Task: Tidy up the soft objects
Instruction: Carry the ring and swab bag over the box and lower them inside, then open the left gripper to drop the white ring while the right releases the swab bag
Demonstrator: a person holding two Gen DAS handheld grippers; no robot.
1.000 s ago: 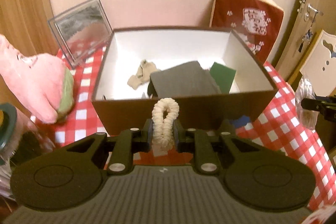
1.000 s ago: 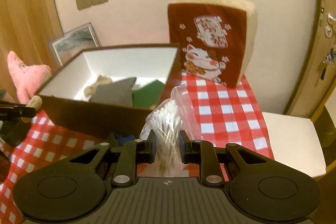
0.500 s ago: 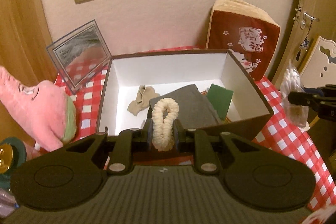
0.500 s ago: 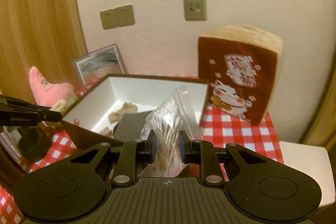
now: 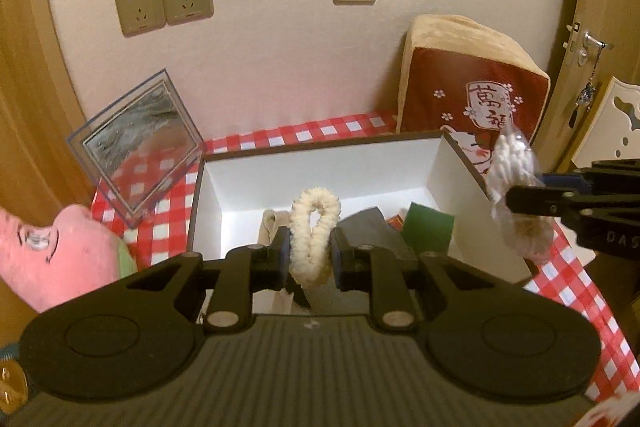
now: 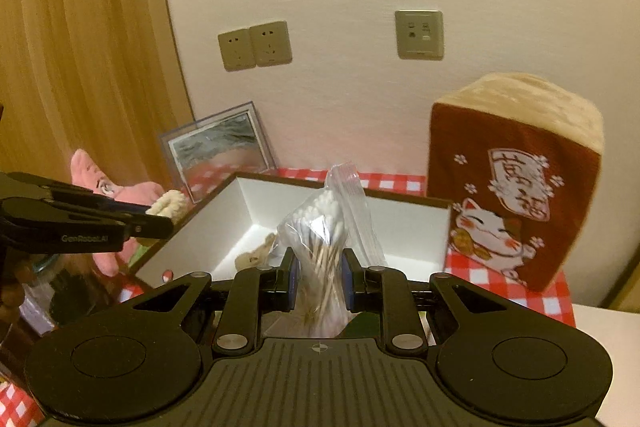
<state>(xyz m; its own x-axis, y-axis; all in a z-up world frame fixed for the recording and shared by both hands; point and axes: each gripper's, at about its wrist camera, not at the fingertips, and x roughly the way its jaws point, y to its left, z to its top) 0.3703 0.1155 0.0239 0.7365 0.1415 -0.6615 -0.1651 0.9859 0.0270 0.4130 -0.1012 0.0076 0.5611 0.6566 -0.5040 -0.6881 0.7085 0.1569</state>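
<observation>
My left gripper (image 5: 310, 251) is shut on a cream fluffy hair scrunchie (image 5: 313, 227) and holds it above the near edge of the brown box (image 5: 456, 163) with a white inside. My right gripper (image 6: 319, 277) is shut on a clear bag of cotton swabs (image 6: 320, 227), raised over the box's (image 6: 224, 223) near side. In the left wrist view the bag of swabs (image 5: 514, 167) hangs at the box's right wall. In the right wrist view the scrunchie (image 6: 170, 203) shows at the box's left. The box holds a grey cloth (image 5: 370, 231), a green cloth (image 5: 428, 229) and a beige item (image 6: 256, 255).
A pink plush (image 5: 52, 259) lies left of the box. A clear photo frame (image 5: 136, 151) leans on the wall. A red cat cushion (image 6: 516, 179) stands at the right. The table has a red checked cloth (image 5: 568, 291). A white surface (image 6: 608, 355) lies at the right.
Both grippers have risen and moved toward the box, each still holding its item. The bag of swabs is now at the box's right wall.
</observation>
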